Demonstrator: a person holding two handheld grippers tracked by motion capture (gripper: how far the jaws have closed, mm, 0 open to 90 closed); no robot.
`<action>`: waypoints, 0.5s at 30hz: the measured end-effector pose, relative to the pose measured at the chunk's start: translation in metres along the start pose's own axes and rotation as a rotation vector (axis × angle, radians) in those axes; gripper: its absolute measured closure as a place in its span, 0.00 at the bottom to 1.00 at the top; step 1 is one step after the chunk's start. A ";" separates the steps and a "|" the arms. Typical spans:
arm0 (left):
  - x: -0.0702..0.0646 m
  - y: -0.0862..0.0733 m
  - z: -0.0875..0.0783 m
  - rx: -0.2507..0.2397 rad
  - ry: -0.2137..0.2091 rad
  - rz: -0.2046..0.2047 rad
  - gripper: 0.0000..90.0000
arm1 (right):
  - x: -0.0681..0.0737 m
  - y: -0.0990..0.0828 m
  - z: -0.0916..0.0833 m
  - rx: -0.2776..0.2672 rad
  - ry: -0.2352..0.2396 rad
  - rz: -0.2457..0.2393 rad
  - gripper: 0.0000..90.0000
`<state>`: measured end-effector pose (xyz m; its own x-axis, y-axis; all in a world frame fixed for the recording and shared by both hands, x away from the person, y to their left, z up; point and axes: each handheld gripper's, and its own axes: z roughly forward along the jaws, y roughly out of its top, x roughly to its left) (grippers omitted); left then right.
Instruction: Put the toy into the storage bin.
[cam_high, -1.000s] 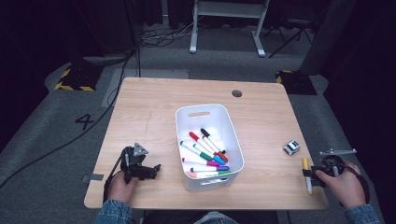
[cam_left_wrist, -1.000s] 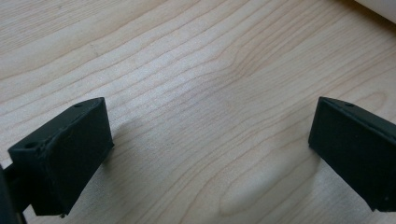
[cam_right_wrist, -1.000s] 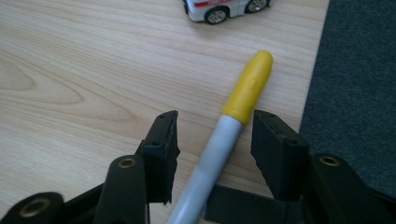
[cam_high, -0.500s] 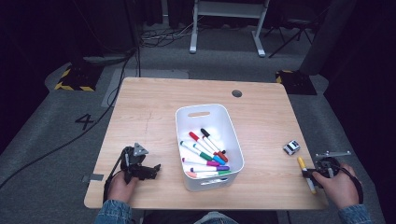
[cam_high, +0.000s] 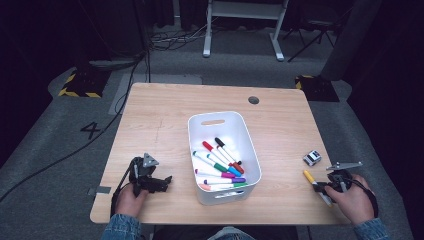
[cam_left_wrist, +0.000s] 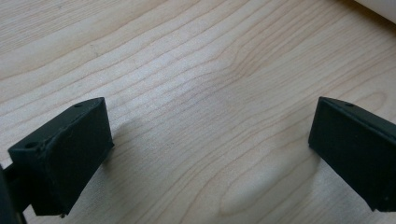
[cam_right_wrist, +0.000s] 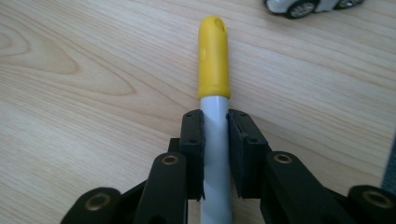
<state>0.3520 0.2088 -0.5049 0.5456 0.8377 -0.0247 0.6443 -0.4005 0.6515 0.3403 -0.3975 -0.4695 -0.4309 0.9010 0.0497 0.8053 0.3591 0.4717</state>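
The right gripper (cam_right_wrist: 215, 154) has just closed its fingers (cam_right_wrist: 192, 140) on the yellow-capped marker (cam_right_wrist: 214, 70) at the bench's (cam_high: 165, 110) right edge: light, stiff, slippery barrel, gripped below the cap. The left gripper (cam_left_wrist: 210, 149) rests released.

Bare table (cam_high: 160, 125) is left around the left gripper (cam_high: 162, 181) and beyond it. The white bin (cam_high: 247, 150) blocks the table's centre. Near the right gripper (cam_high: 322, 187), passage is obstructed by a toy car (cam_high: 311, 158).
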 end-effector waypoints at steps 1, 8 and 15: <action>0.000 0.000 0.000 0.000 0.000 0.000 0.00 | 0.002 0.001 0.000 -0.004 0.008 -0.004 0.86; 0.000 0.000 0.000 -0.003 0.002 -0.001 0.00 | 0.014 0.014 -0.009 -0.036 0.058 -0.037 0.86; 0.000 0.000 0.000 0.000 0.000 0.000 0.00 | 0.022 0.026 -0.022 -0.066 0.093 -0.061 0.86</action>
<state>0.3520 0.2088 -0.5048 0.5454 0.8378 -0.0249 0.6445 -0.4002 0.6515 0.3424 -0.3735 -0.4365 -0.5166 0.8505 0.0987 0.7491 0.3931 0.5332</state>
